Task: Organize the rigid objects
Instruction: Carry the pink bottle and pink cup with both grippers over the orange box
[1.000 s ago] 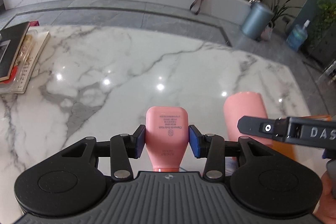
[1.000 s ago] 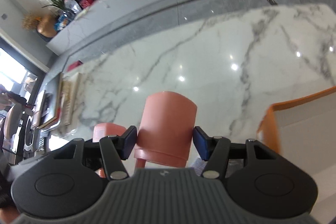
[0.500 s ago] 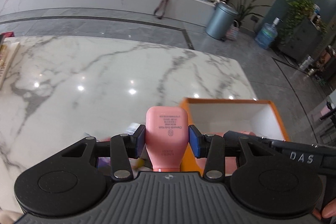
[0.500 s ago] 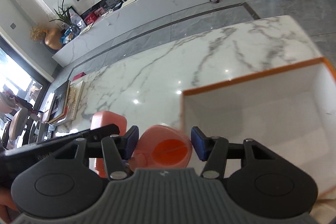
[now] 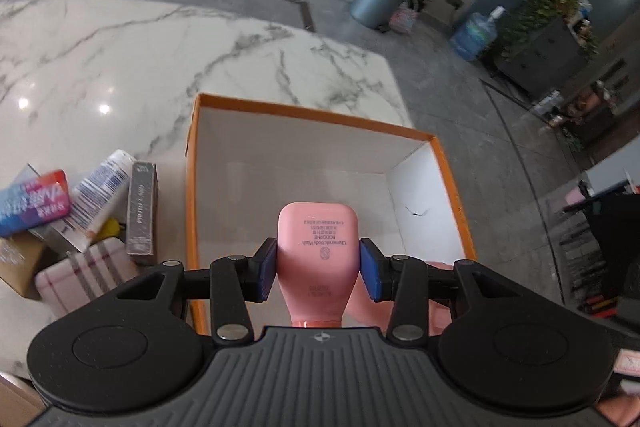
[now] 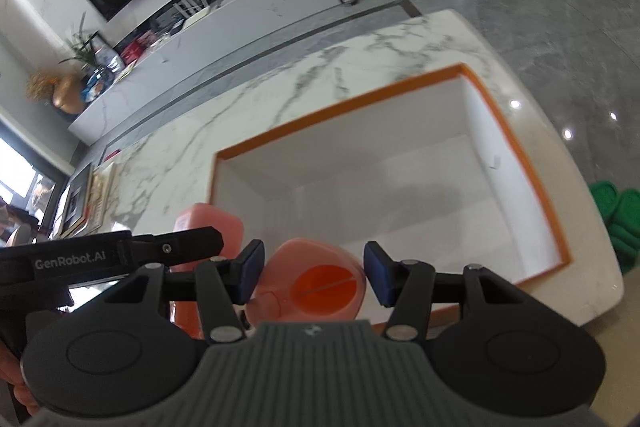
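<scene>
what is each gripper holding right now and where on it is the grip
The left gripper clamps the pink body wash bottle across its tapered lower body, near the cap end. The right gripper has the salmon cup between its fingers; contact with the sides looks loose.

The pink bottle (image 5: 318,247) in my left claw (image 5: 318,269) bears inverted print, of which "Chamomile Body Wash" is legible; the smaller lines are too fine to read. In my right wrist view, the black left claw arm (image 6: 120,255) reads "GenRobot.AI".
</scene>
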